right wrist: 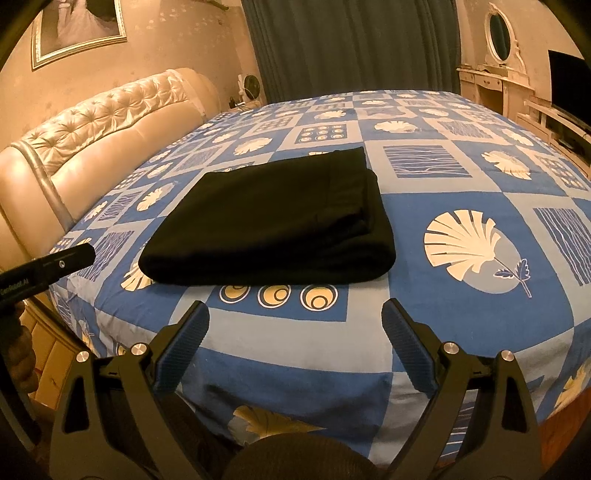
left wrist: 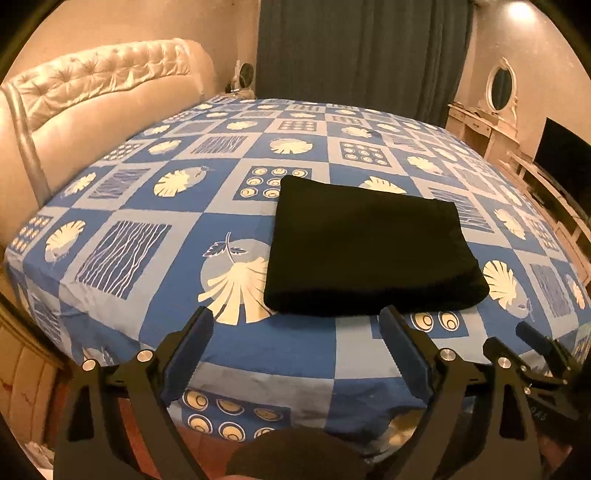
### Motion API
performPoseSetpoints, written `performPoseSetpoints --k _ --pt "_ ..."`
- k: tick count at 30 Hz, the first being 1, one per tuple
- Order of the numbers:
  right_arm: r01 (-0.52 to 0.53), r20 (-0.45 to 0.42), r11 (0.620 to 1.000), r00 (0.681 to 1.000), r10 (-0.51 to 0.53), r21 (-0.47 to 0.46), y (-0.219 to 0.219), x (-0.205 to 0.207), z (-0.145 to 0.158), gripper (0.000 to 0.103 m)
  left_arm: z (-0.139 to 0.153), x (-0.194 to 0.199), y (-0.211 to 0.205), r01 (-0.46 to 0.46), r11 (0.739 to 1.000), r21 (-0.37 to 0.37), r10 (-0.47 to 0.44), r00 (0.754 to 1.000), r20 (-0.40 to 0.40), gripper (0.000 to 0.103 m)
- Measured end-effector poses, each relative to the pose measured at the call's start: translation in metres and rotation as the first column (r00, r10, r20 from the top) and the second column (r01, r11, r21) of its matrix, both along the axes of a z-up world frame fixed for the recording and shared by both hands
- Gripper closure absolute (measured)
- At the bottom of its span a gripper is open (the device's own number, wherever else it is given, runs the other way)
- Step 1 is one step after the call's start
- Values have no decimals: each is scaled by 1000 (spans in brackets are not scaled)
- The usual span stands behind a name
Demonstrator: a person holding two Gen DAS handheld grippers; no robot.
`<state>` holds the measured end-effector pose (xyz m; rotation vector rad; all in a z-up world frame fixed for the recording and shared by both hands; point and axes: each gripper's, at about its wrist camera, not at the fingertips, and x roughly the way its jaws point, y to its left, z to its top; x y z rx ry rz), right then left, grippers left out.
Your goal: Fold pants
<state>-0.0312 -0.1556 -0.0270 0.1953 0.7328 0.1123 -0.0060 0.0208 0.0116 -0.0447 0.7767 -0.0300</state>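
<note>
The fingers [left wrist: 192,343] of the left gripper [left wrist: 297,332] are being shown spread wide in the left wrist view, with nothing being gripped between them. The gripper is being held above the near edge of the bed [left wrist: 258,354], short of the pants [left wrist: 369,243] and clear of them. The pants are being shown as a black, folded, roughly square bundle lying flat on the blue patterned bedsheet [left wrist: 155,206], toward the near side of the bed and slightly right of centre in this view. Part of the right gripper [left wrist: 532,343] is being seen at the right edge, just beside the left gripper. A tufted cream headboard [left wrist: 103,92] is being shown at the left, a dark curtain [left wrist: 362,51] at the back, and a dressing table with an oval mirror [left wrist: 500,86] at the right.

In the right wrist view, the fingers [right wrist: 184,343] of the right gripper [right wrist: 295,328] are likewise being shown wide apart, with nothing being held. The gripper is being held over the near edge of the bed [right wrist: 295,365], apart from the pants [right wrist: 273,225]. The pants are being shown left of centre, with stacked layers visible along the right side of the bundle. A black part of the left gripper [right wrist: 48,269] is being seen at the left edge. A framed picture [right wrist: 79,29] is being shown on the wall above the headboard [right wrist: 103,122].
</note>
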Motion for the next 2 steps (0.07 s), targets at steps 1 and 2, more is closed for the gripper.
performPoseSetpoints --k 1,2 --pt "1 2 1000 1000 -1 0 0 -1 0 8 0 1 1 -5 1000 -2 5 1000 1 13" --pt "2 3 1000 1000 -2 -1 0 -2 0 8 0 1 1 -11 1000 -4 11 1000 1 13"
